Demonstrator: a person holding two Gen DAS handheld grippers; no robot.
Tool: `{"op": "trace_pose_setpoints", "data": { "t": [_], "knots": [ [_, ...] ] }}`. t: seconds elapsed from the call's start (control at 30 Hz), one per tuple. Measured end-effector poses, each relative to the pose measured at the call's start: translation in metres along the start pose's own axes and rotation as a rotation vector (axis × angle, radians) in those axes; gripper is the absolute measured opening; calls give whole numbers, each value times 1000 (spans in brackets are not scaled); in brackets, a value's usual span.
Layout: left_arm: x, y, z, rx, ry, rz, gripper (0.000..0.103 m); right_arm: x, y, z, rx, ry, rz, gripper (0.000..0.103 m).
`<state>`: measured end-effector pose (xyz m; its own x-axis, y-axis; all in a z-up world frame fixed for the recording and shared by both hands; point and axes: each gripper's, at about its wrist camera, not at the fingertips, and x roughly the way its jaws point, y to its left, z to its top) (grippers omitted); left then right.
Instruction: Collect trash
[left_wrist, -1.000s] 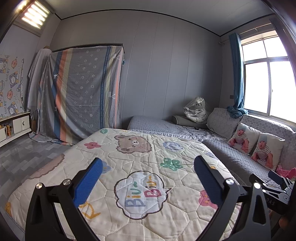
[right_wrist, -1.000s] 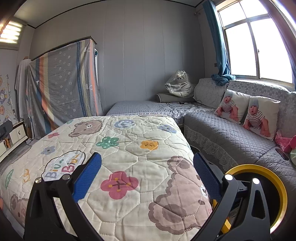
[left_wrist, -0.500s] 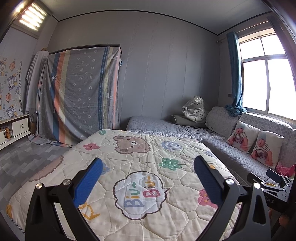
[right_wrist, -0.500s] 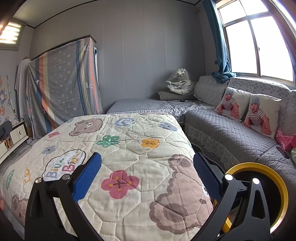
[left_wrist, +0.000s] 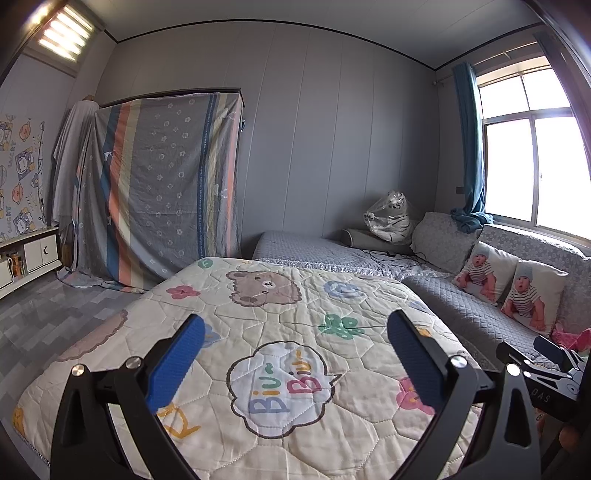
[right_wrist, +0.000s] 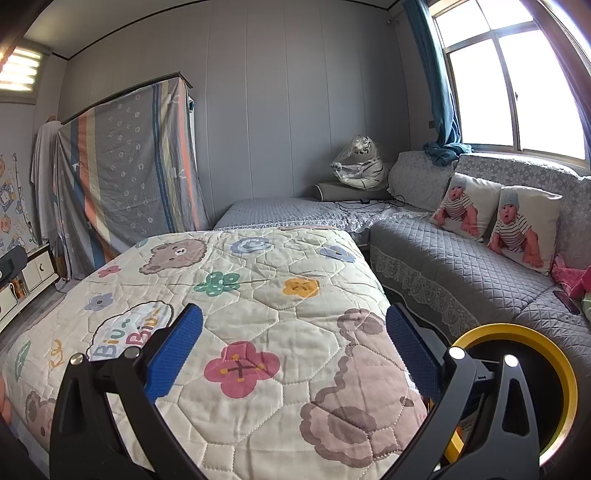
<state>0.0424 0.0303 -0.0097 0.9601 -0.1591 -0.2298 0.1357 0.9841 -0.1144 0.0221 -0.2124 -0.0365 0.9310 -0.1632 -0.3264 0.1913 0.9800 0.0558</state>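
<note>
Both grippers are hovering over the near end of the quilt (left_wrist: 280, 295), nothing held. Left gripper (left_wrist: 295, 341) has its blue pads (left_wrist: 173, 363) spread wide, empty gap over the "Biu Biu" cloud. Right gripper (right_wrist: 294, 332) is the same, wide open above the pink flower patch near the quilt's right edge. A yellow-rimmed bin (right_wrist: 554, 369) sits just off that edge, beside the sofa (right_wrist: 461, 258). Honestly can't pick out any trash on the quilt. Further back: two baby-print pillows (right_wrist: 495, 218) on the sofa, then a plastic-wrapped tiger plush (left_wrist: 389, 216) in the far corner.
</note>
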Motion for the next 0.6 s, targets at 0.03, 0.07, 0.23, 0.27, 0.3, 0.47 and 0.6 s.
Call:
{"op": "trace_pose_setpoints", "data": {
  "t": [0.03, 0.07, 0.23, 0.27, 0.3, 0.47, 0.6],
  "knots": [
    [0, 0, 0, -1, 1, -2, 95, 0, -1, 0, 1, 1, 2, 95],
    [0, 0, 0, -2, 2, -4, 95, 0, -1, 0, 1, 1, 2, 95],
    [-1, 0, 0, -1, -1, 0, 95, -1, 0, 0, 1, 5, 4, 95],
    [-1, 0, 0, -1, -2, 3, 95, -1, 0, 0, 2, 5, 4, 95],
    [-1, 1, 0, -3, -2, 2, 95, -1, 0, 0, 2, 5, 5, 95],
    [0, 2, 1, -4, -1, 4, 95, -1, 0, 0, 1, 6, 4, 95],
    [0, 2, 1, -2, 1, 2, 95, -1, 1, -1, 3, 10, 6, 95]
  ]
}}
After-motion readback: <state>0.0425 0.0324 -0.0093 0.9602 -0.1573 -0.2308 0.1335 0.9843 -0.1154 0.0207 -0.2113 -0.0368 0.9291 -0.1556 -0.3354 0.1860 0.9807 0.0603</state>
